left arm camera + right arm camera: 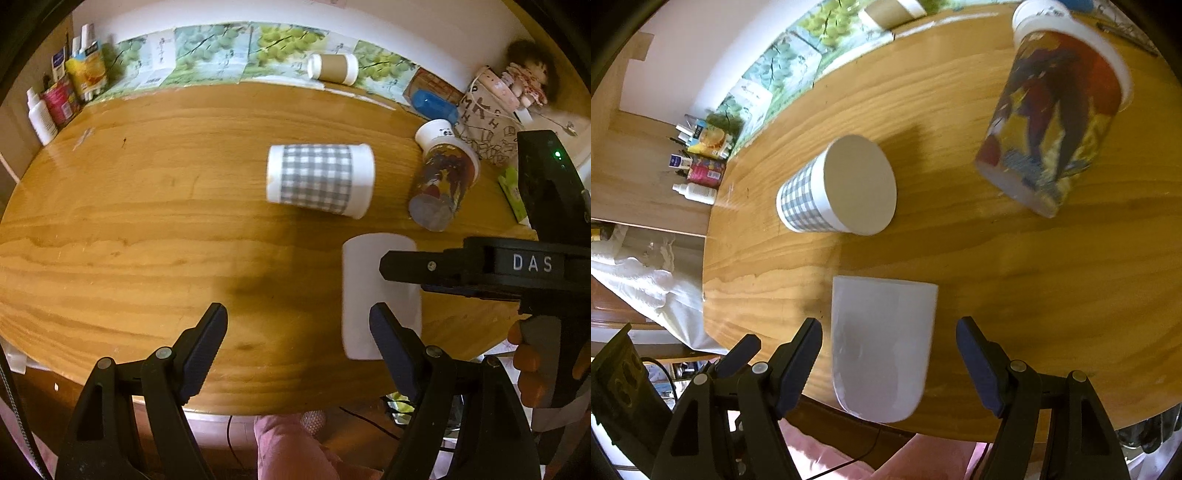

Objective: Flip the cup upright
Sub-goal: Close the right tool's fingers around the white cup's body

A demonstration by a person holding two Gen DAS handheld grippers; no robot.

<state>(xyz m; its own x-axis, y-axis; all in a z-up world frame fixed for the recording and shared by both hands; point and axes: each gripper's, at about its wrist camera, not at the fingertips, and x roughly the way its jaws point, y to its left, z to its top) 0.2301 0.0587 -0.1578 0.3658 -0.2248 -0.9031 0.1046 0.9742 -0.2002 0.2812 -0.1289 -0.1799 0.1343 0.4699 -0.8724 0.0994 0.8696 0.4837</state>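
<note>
A plain white cup (882,347) stands mouth-down on the wooden table (1034,295) near its front edge. My right gripper (889,360) is open, with one finger on each side of this cup and gaps between. In the left wrist view the same cup (365,288) shows partly behind the right gripper (384,264). My left gripper (299,343) is open and empty over the table's front edge, to the left of the white cup.
A grey checked cup (319,179) lies on its side mid-table. A colourful printed cup (443,181) leans to its right. A brown-banded cup (332,67) lies at the back. Bottles and packets (62,96) stand at the back left; a bag and doll (509,103) at the back right.
</note>
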